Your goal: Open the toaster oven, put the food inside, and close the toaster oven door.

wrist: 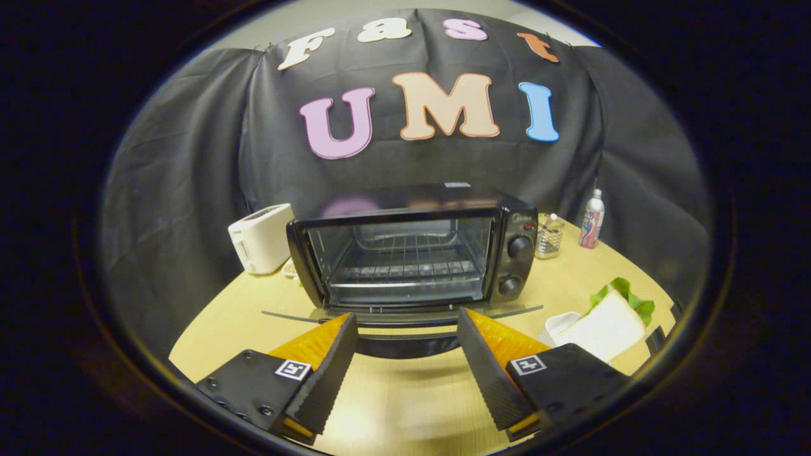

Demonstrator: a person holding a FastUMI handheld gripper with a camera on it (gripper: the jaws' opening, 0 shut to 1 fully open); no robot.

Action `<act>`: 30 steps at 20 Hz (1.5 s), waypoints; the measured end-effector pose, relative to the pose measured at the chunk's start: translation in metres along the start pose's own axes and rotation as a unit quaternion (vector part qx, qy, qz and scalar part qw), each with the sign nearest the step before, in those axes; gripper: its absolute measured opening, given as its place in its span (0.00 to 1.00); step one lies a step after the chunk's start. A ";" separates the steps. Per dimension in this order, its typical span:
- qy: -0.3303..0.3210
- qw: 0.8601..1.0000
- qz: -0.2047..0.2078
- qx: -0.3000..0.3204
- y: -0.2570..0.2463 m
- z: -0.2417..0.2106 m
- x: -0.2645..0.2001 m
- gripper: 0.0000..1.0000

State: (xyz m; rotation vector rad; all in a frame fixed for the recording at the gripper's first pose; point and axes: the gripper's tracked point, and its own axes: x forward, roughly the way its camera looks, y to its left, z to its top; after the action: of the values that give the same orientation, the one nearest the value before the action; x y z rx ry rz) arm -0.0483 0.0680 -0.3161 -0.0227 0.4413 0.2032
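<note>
I see my gripper [403,354] spread wide with nothing between its fingers. Just ahead stands the toaster oven [410,250], its door [405,315] dropped flat toward me. The sandwich [607,327] lies off to the right fingertip's side.

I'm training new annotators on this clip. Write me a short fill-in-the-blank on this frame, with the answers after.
1. The toaster oven has its glass door folded ____.
2. The gripper has its fingers spread ____, holding nothing.
3. The sandwich lies on the wooden table to the ____ of the fingers.
4. The white toaster stands to the ____ of the toaster oven.

Answers: down; open; right; left
</note>
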 end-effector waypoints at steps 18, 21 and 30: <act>0.179 0.982 0.012 0.059 -0.014 -0.106 0.000 0.91; 0.177 0.983 0.018 0.051 -0.013 -0.100 -0.003 0.91; 0.177 0.979 0.069 0.070 -0.023 -0.049 -0.041 0.91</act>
State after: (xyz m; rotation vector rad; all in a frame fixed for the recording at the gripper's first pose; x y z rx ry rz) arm -0.1002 0.0341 -0.3436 0.1112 0.8135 0.3057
